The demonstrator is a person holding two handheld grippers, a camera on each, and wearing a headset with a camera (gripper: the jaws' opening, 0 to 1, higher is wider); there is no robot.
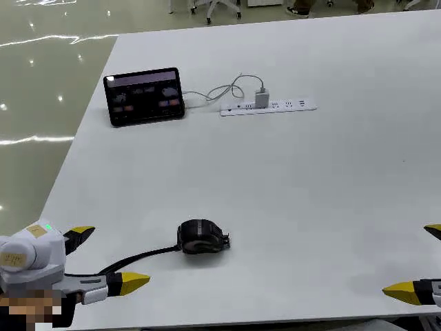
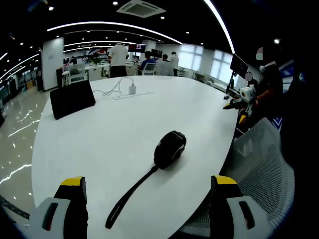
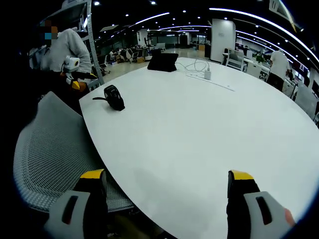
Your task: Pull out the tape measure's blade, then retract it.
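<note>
Two grippers: hanging open, empty.
Left gripper (image 1: 114, 255): waiting near tape measure (image 1: 201, 236); pinch its body.
Right gripper (image 1: 410, 261): waiting far; take blade tip (image 1: 225, 241).

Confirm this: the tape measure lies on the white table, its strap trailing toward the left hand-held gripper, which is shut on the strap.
Not right: the left hand-held gripper is open, jaws spread wide, clamping nothing, as the left gripper view shows. The tape measure does lie on the white table, its strap trailing toward that gripper.
</note>
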